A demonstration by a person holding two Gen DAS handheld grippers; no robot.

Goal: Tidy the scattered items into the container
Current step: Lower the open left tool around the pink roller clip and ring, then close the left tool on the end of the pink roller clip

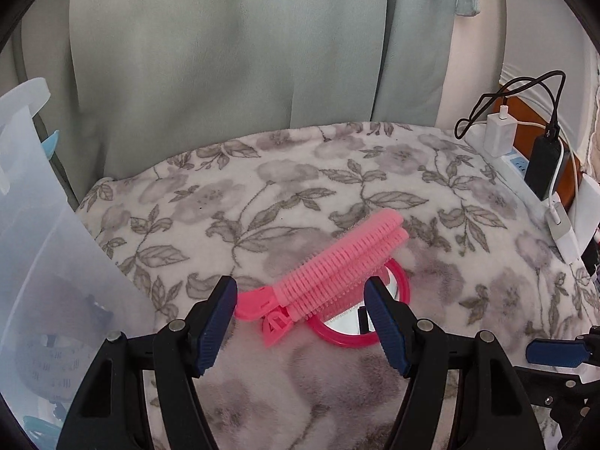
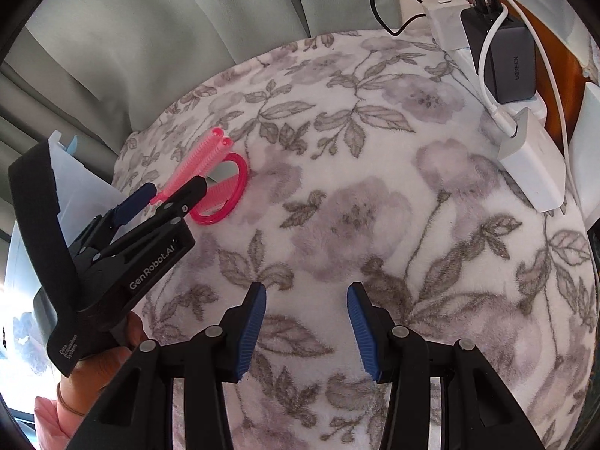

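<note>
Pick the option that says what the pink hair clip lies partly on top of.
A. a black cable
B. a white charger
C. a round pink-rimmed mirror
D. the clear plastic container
C: the pink hair clip lies across the pink-rimmed mirror on the floral blanket.

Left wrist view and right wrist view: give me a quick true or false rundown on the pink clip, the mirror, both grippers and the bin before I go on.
1. The pink hair clip lies across the round pink mirror. True.
2. The left gripper is shut on the clip. False: its jaws stand open on either side of the clip, pads not pressing.
3. The right gripper holds the mirror. False: it is open over bare floral blanket, nothing between its fingers.
4. The translucent container sits to the left of the clip. True.
5. Chargers sit at the blanket's right edge. True.
</note>
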